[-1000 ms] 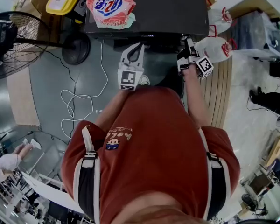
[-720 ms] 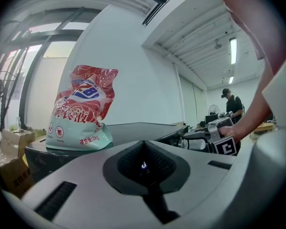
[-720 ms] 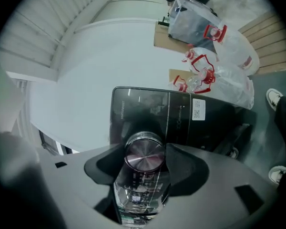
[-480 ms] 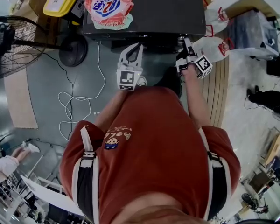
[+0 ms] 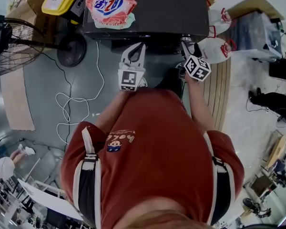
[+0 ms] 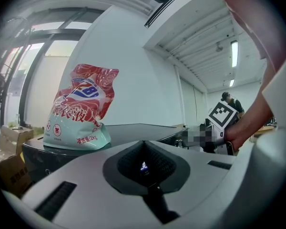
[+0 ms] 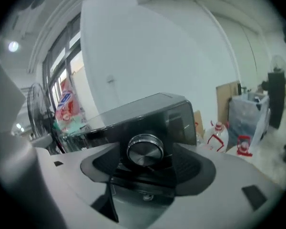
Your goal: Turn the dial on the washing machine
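While the dial sits on the washing machine's dark front, right between the jaws of your right gripper, those jaws are opening wide and neither pad presses on it. Your left gripper hangs just beside, jaws together with nothing in them. On the machine's top stands a bag of detergent.

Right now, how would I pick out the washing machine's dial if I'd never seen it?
Find the dark washing machine with a red detergent bag on top. On its front panel, at the end away from the bag, the dial sits between the opening jaws of the right gripper. It is the only round, silvery knob on that black panel.
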